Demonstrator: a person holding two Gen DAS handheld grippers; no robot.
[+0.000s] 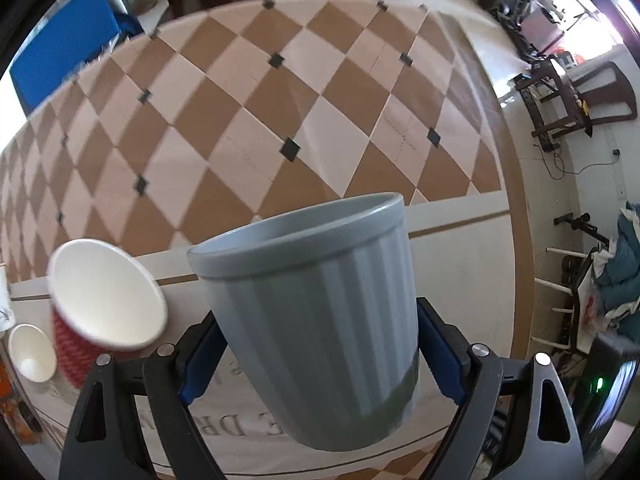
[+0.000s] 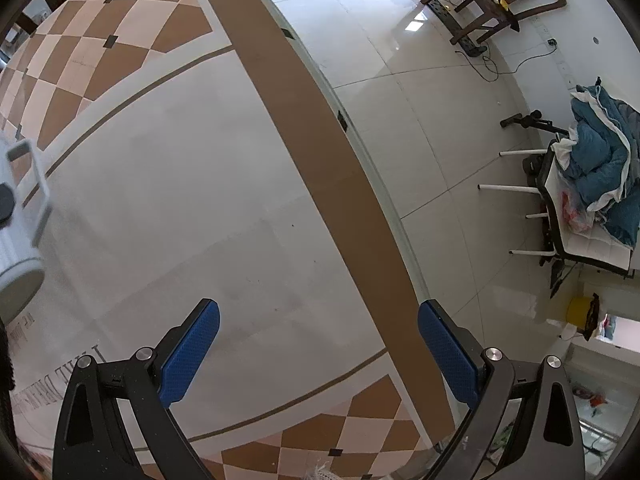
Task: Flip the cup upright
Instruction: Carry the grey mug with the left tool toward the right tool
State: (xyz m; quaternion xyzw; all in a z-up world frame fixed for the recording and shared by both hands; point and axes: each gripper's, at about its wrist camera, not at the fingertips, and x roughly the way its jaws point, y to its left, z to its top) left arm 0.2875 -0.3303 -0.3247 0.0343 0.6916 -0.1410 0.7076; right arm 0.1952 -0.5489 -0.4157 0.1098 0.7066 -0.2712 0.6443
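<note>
Ribbed pale grey-blue plastic cup (image 1: 316,320): uniform grey-blue, vertical fluting on the wall, smooth band at the rim; centre of the left wrist view.
Red paper cup (image 1: 86,320): red wall with a lighter wavy pattern, plain white inside; lower left.
Small white paper cup (image 1: 32,354): white all over; far lower left.
Tablecloth (image 1: 240,120): brown and cream diamond check with small black squares, a white border with a thin brown line and dark lettering.
Left gripper (image 1: 320,356): black frame, blue pads.
Right gripper (image 2: 319,354): black frame, blue dotted-texture pads.
Floor tiles (image 2: 440,100): glossy off-white; upper right of the right wrist view.
</note>
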